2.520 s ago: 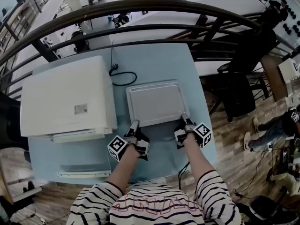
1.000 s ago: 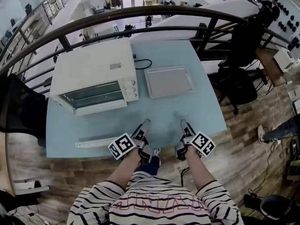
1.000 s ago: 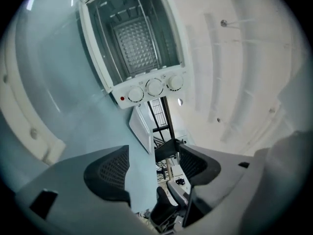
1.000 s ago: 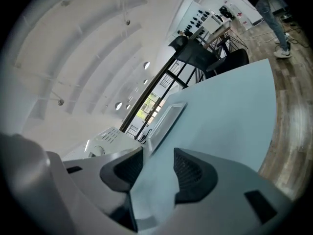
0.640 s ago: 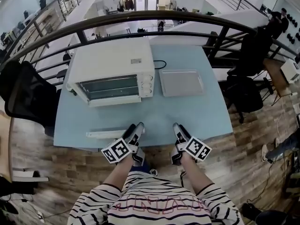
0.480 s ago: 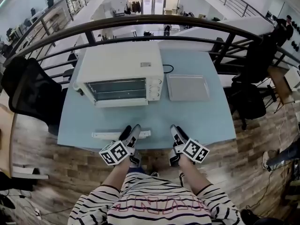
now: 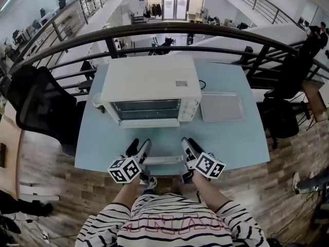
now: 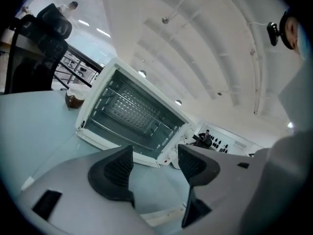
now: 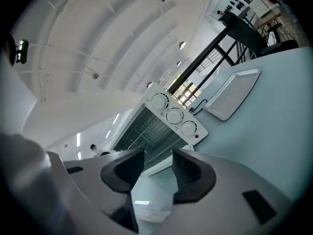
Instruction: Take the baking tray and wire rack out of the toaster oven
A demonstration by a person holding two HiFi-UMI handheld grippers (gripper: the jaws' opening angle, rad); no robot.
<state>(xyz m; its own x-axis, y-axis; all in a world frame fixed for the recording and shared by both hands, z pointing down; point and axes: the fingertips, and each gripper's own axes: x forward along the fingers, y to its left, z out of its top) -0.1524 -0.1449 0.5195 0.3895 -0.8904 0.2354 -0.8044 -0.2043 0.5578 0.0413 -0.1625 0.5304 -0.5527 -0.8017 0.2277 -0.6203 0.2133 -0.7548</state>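
Striped shirt (image 7: 169,225); grey left claw (image 7: 140,145), right claw (image 7: 187,143) — black pads (image 8: 115,173).

Bright all over, with soft daylight from the far glass doors (image 7: 175,3) and small round ceiling lamps (image 8: 142,74). Hardly any dark shadows on the pale table (image 7: 231,143). Bent and stretched near the edges, like through a fish bowl. Black and rounded at the corners of both gripper views. A bit fuzzy on the close-up fingers (image 8: 115,173).

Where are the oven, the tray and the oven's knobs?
oven (image 7: 149,78), head view, on its white top.
tray (image 7: 222,107), head view, on its flat middle.
knobs (image 9: 174,115), right gripper view, on the middle knob of three.
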